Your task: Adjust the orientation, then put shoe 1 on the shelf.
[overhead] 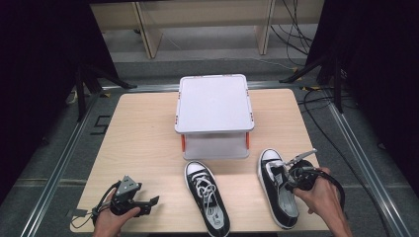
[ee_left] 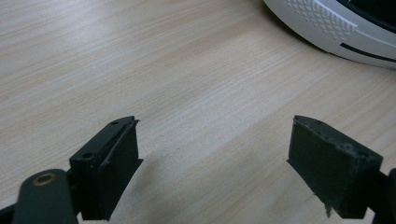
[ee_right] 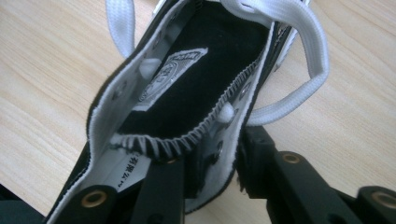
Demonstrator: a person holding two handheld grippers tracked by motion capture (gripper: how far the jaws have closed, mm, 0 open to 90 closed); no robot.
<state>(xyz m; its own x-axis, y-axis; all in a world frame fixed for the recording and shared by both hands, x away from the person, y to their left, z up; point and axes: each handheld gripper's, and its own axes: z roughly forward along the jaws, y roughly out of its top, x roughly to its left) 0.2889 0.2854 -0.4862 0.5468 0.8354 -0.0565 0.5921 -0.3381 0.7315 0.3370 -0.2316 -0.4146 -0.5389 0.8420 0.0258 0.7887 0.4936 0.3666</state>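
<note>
Right shoe (overhead: 277, 193) at the table's (overhead: 143, 133) near right edge, toe toward the bin (overhead: 213, 112), heel toward the person, long axis running near-to-far with a slight slant; right gripper (overhead: 290, 178) already at it from the right side, jaws clamped across the shoe's side wall by the eyelets, one jaw inside the opening, the other outside, as seen close in the right gripper view (ee_right: 205, 163); laces (ee_right: 299, 56) loose around the tongue. Left shoe (overhead: 207, 197) beside it at centre, same heading, untouched. Left gripper (overhead: 146, 205) low at the near left corner, jaws wide apart over bare wood, pointing right toward the left shoe, whose white sole (ee_left: 336, 28) lies just ahead; nearer of the two hands to that shoe. Bin lid shut; probably any lift of the right shoe turns on that side-wall pinch, toe likely to droop.
</note>
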